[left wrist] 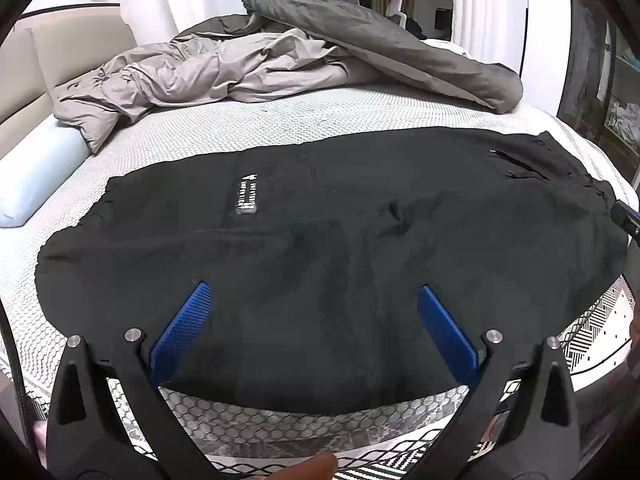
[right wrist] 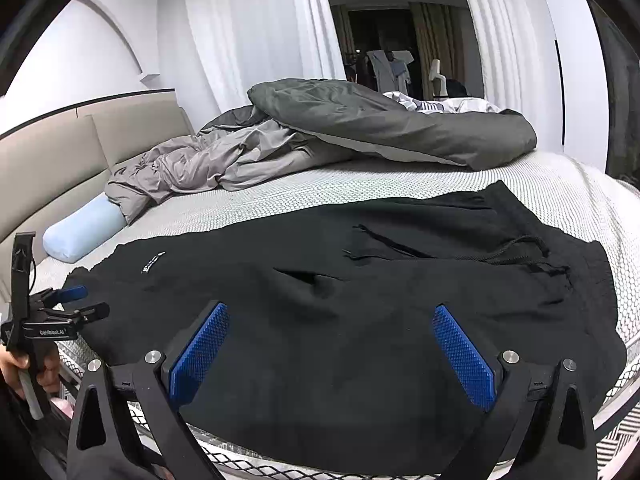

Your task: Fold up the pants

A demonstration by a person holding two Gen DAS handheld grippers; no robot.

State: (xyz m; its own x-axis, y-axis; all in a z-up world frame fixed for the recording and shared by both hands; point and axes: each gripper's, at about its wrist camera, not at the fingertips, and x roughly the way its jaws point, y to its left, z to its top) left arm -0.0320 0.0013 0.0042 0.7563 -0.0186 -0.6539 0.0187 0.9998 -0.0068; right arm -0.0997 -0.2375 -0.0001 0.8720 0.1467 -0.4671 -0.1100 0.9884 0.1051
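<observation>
Black pants lie flat across the bed, leg ends to the left and the waistband with its drawstring to the right. A small white label sits on the left part of the cloth. My left gripper hovers over the pants' near edge, open wide, its blue pads clear of the cloth. My right gripper stands open the same way, further right over the near edge. At the left of the right wrist view, a hand holds the left gripper by the leg ends.
A rumpled grey duvet is heaped at the far side of the honeycomb-patterned mattress. A light blue pillow lies at the left by the beige headboard. A patterned rug shows below the bed's near right edge.
</observation>
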